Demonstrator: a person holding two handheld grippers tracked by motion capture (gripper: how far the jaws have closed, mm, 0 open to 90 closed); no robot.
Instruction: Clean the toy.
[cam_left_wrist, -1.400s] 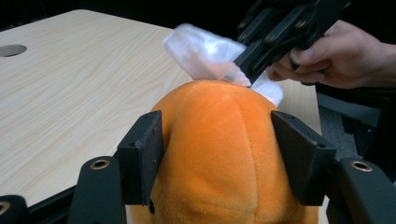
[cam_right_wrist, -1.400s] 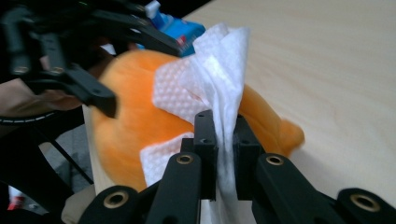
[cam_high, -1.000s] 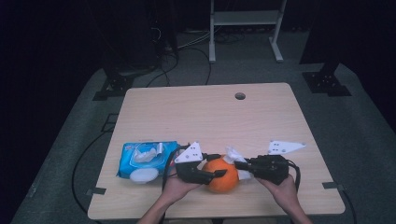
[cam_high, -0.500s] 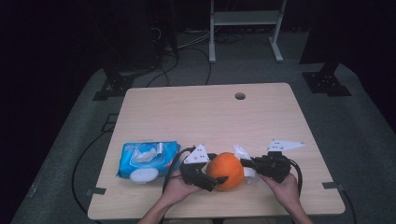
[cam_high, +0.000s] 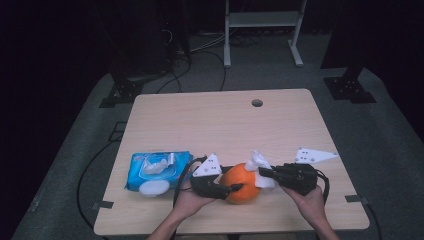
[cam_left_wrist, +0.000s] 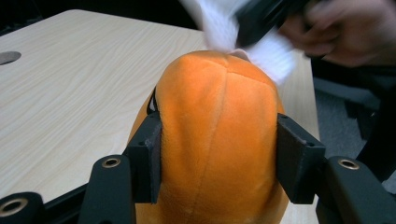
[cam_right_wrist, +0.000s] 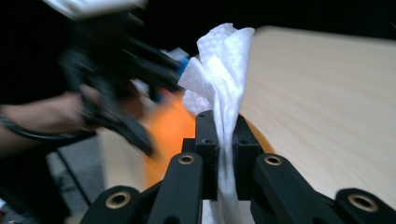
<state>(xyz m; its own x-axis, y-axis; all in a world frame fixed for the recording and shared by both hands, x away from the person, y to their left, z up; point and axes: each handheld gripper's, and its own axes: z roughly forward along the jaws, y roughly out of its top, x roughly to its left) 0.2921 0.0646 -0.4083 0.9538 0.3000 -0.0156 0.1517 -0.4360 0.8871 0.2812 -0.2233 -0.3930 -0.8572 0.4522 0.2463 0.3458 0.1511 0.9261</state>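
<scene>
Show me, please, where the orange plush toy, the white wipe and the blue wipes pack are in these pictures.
orange plush toy (cam_left_wrist: 219, 140): left gripper view, on its seamed front.
white wipe (cam_right_wrist: 222, 60): right gripper view, on its crumpled upper part.
blue wipes pack (cam_high: 136, 172): high view, on its blue left edge.

The orange toy (cam_left_wrist: 217, 140) is soft plush, short-napped and matt, with stitched seams. The wipe (cam_right_wrist: 222, 70) is thin white paper-like cloth, crumpled and matt. The table (cam_high: 210, 125) has a pale wood-grain top, smooth with a dull sheen. The wipes pack (cam_high: 156, 170) is glossy blue plastic film. Both grippers' jaws are matt black plastic with brass-coloured metal rivets. The floor (cam_high: 390, 150) is grey carpet.
</scene>
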